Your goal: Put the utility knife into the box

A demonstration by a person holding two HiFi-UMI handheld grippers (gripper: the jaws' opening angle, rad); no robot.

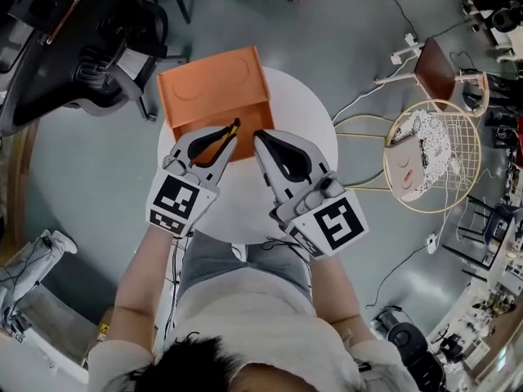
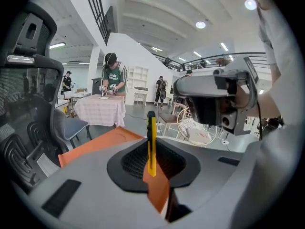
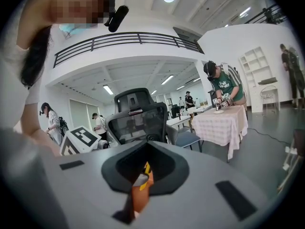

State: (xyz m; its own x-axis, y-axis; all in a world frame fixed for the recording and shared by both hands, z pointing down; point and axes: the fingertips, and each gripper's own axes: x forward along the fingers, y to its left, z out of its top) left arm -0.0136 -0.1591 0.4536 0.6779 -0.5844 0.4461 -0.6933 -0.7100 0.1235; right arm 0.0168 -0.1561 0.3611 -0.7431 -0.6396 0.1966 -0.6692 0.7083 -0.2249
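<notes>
The utility knife [image 2: 151,144] stands clamped between the jaws of your left gripper [image 1: 231,135], just over the near edge of the box [image 1: 214,88]. Carry it a little farther in over the box, so the whole length clears that near wall. Lower it close to the box floor and tip it flat, and only then let the jaws part, or it may bounce out. Your right gripper [image 1: 260,143] sits just beside the same edge, jaws together and holding nothing. Keep it off the box, or rest it against the wall to steady the box.
</notes>
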